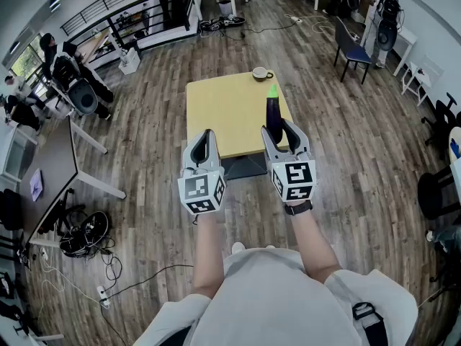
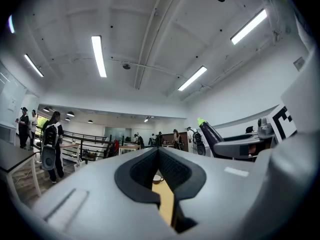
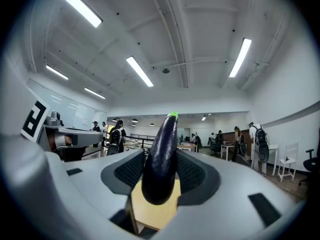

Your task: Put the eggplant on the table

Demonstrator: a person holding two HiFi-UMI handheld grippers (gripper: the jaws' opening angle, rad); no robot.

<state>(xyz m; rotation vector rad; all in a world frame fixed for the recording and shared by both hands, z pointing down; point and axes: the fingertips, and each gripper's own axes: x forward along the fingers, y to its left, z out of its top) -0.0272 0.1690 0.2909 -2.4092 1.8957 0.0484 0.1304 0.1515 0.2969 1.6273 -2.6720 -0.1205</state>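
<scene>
The person's torso fills the near edge of the head view, with both forearms reaching toward the far side. The right gripper pinches the eggplant between its pads, low on the dark body. The eggplant's long axis stands nearly upright, with the green stem end on top and the rounded end hanging free below the jaws. The right gripper view shows that rounded end with the yellow table behind it and apart from it, so the eggplant appears to be in the air.

The left gripper is just to the left, level with the right one. Its jaws are pressed together at the tips with nothing between them.

The table lies ahead of and below both grippers, and the eggplant shows over its right near part. The right hand carries the load, so the coming move is probably a lowering onto that bare patch. The eggplant may need laying on its side, since it would likely topple if left upright.

A cup sits at the far right corner of the table, well apart from the eggplant. I cannot tell what is in it.
</scene>
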